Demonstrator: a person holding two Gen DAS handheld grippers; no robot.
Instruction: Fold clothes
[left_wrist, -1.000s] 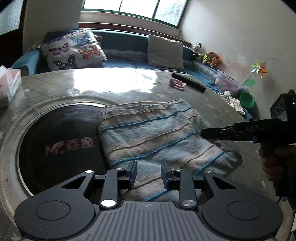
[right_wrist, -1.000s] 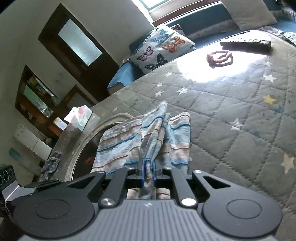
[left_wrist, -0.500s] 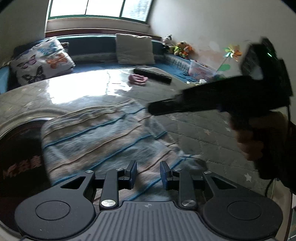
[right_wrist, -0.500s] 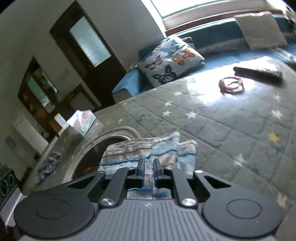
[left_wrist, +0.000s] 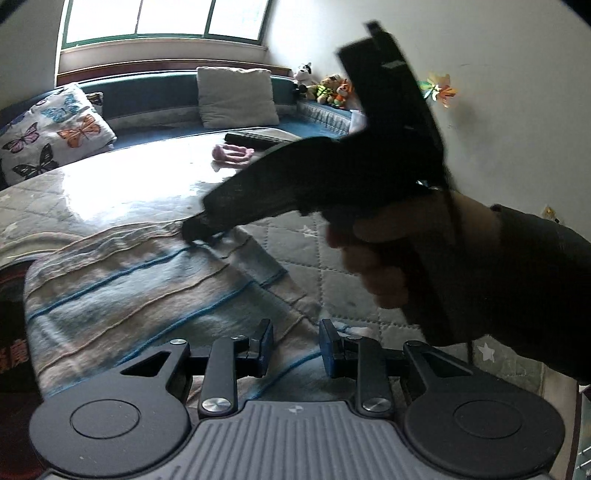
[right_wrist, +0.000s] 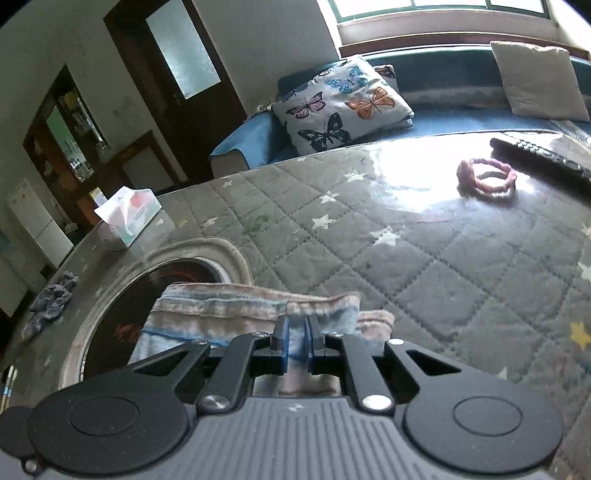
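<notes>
A blue, beige and white striped cloth (left_wrist: 147, 291) lies folded on the quilted table cover, partly over a dark round plate. My left gripper (left_wrist: 295, 347) is open just above the cloth's near right edge, its pads not pressing on it. In the left wrist view, a hand holds my right gripper (left_wrist: 199, 230), whose tip rests at the cloth's far edge. The right wrist view shows that gripper (right_wrist: 296, 343) shut on a pinched fold of the striped cloth (right_wrist: 221, 310).
A pink ring (right_wrist: 485, 181) and a black remote (right_wrist: 539, 157) lie at the far right of the table. A tissue box (right_wrist: 127, 216) and a dark rag (right_wrist: 51, 295) sit at the left. The dark round plate (right_wrist: 122, 317) is inset. Pillows (right_wrist: 340, 103) line the bench behind.
The right gripper has swept left across the cloth with the pinched edge, and the raised fold now lies lower. The left gripper has shifted right along the near edge, still open.
</notes>
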